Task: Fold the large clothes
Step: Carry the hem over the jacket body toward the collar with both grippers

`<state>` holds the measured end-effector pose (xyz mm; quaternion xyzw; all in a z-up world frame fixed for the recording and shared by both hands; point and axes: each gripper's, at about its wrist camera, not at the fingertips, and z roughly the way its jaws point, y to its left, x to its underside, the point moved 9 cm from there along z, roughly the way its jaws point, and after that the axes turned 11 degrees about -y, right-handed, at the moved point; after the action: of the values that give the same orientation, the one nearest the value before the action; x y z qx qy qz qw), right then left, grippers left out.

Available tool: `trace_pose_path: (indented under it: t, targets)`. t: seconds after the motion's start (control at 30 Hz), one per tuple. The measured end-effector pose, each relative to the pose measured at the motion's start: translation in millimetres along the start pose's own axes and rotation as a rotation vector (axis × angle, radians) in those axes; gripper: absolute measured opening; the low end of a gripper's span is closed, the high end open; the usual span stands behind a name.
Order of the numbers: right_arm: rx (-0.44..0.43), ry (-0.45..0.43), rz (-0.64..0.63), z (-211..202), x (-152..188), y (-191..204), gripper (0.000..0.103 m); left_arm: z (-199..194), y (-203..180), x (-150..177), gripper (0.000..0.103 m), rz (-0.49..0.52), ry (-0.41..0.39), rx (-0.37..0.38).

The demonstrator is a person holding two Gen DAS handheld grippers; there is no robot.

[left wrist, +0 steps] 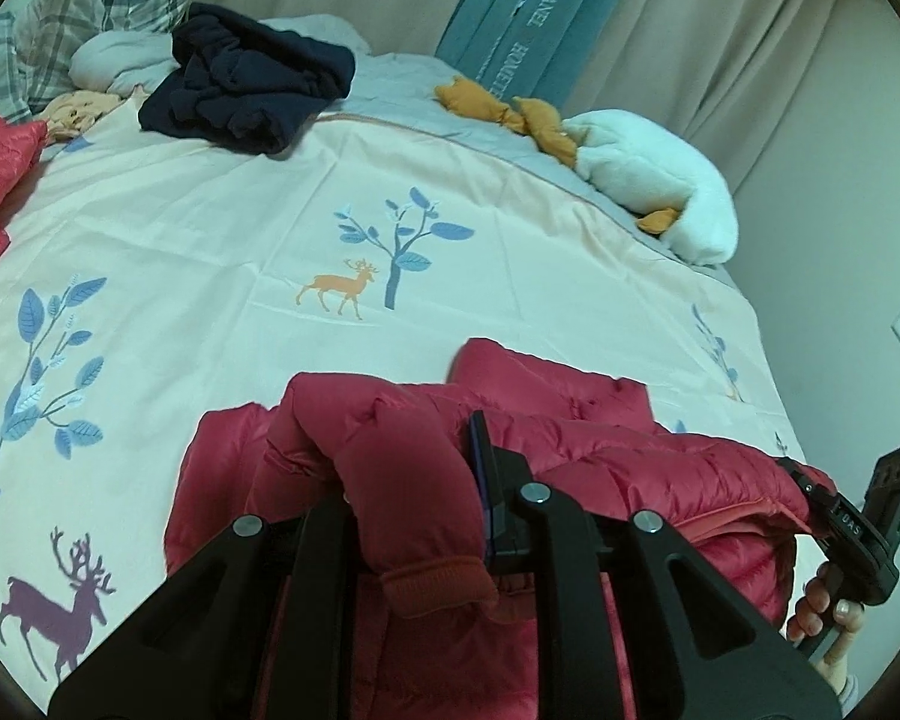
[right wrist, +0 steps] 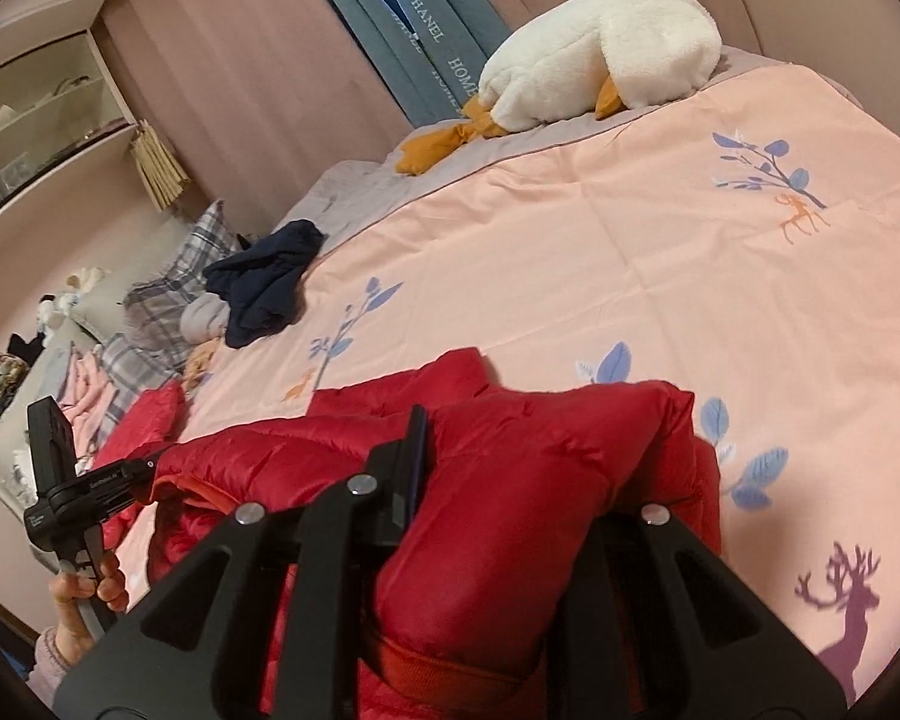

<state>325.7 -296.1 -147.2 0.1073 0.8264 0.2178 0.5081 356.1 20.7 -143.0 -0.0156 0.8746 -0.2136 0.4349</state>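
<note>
My left claw (left wrist: 432, 480) is clamped on a sleeve of the red puffer jacket (left wrist: 600, 450), cuff hanging toward me. My right claw (right wrist: 486, 462) is closed on the jacket's other padded end. The jacket lies bunched between them at the near edge of the bed (left wrist: 240, 228), on the pink deer-print cover.

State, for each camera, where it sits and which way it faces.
Left wrist: on the left gripper, looking across the bed; its shut jaws clamp a sleeve of the red jacket; the right gripper and right hand show at the right edge.
Right wrist: on the right gripper, looking across the bed towards the plush goose, clamping the other sleeve; the left hand shows at the left.
Shared: jacket, goose, dark blue garment, bedspread.
</note>
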Motion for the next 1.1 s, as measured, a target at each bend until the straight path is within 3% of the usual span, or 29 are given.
trace_pose_path:
  t: [0.33,1.1]
  targets:
    - [0.056,0.01,-0.017,30,-4,-7,0.016,32,4,0,0.017,0.016,0.026,-0.058]
    - [0.103,0.059,-0.021,55,9,-21,0.016,58,12,12,0.02,0.035,0.062,-0.083]
